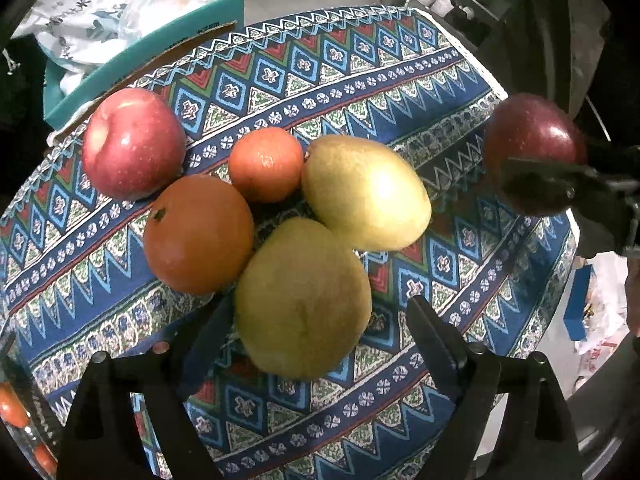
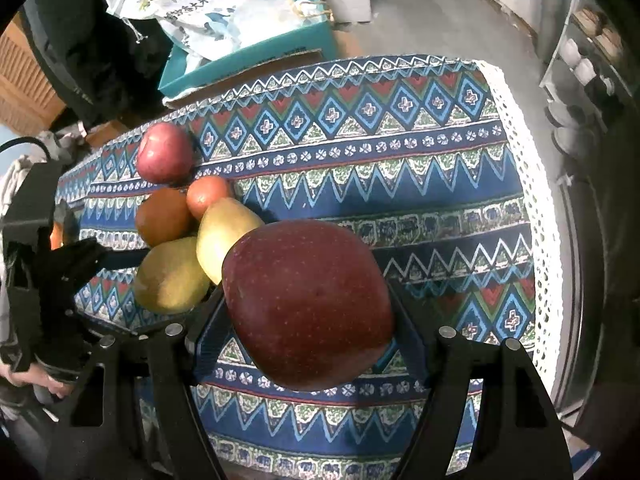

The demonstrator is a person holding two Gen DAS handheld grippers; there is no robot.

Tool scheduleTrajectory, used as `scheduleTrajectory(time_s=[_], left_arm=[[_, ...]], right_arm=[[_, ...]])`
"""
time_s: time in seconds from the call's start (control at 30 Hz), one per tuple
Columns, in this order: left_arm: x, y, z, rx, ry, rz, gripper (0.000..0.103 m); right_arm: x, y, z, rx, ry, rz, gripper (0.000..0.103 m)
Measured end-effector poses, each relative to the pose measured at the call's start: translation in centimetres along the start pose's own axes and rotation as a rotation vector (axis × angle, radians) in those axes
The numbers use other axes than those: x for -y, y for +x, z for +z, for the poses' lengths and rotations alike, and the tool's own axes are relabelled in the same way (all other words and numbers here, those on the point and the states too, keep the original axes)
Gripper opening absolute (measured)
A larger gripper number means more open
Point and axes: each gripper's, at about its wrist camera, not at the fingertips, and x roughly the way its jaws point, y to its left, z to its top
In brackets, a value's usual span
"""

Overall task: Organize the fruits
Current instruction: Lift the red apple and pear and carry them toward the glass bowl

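- Left wrist view: the left tool (image 1: 316, 312) is pointing steeply down, its two fingers standing open on either side of the near pear (image 1: 302, 300), clear gaps showing on both sides, so nothing is being gripped.
- The near pear is lying straight ahead of this tool, its long axis running from 6 o'clock towards 12 o'clock; the left tool looks best placed to take it.
- A second pear (image 1: 366, 192) is touching it at 1 o'clock, a large orange (image 1: 198, 234) at 10 o'clock, a small orange (image 1: 266, 164) beyond, and a red apple (image 1: 134, 142) farthest off at 10 o'clock.
- At 3 o'clock the right tool (image 1: 560, 184) is gripping a dark apple (image 1: 534, 136) over the table's edge.
- Right wrist view: the right tool (image 2: 308, 312) is closed on the dark apple (image 2: 306, 304), a finger pressing each flank, the fruit raised above the table.
- The cluster of fruit is lying at 10 o'clock from it, with the left tool (image 2: 92, 256) reaching in at 9 o'clock.
- The table (image 2: 420, 208) is wearing a blue patterned cloth with a white lace edge; its right half is bare, probably room for the apple.
- Behind, at 11 o'clock, a teal box (image 2: 248, 60) is holding bags; a shelf (image 2: 580, 68) is standing at 2 o'clock on a grey floor.
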Motion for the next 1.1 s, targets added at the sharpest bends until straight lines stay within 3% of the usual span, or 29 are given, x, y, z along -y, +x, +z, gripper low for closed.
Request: scheduleTrajectory(time_s=[0.13, 0.23, 0.37, 0.63, 0.77, 1.1], left_arm=[[0.0, 1.0, -0.7, -0.039, -0.029, -0.040, 0.086], [-0.9, 2.5, -0.7, -0.077, -0.088, -0.083, 0.077], [-2.0, 3.1, -0.4, -0.066, -0.168, -0.145, 0.077], [-2.6, 3.5, 1.1, -0.061, -0.194, -0.155, 0.078], [-1.9, 3.9, 2.0, -0.050, -0.146, -0.126, 0.077], [-0.6, 2.0, 0.3, 0.001, -0.094, -0.109, 0.077]], right_arm=[[-0.2, 0.3, 0.0, -0.003, -0.002, 0.006, 0.074], [-0.5, 0.7, 0.0, -0.007, -0.010, 0.011, 0.074], [-0.7, 0.9, -0.1, -0.009, -0.017, 0.019, 0.074], [-0.1, 1.3, -0.2, -0.017, -0.002, 0.018, 0.074], [-0.1, 1.3, -0.1, -0.014, -0.003, 0.018, 0.074], [-1.2, 0.8, 0.0, 0.002, -0.028, 0.024, 0.074]])
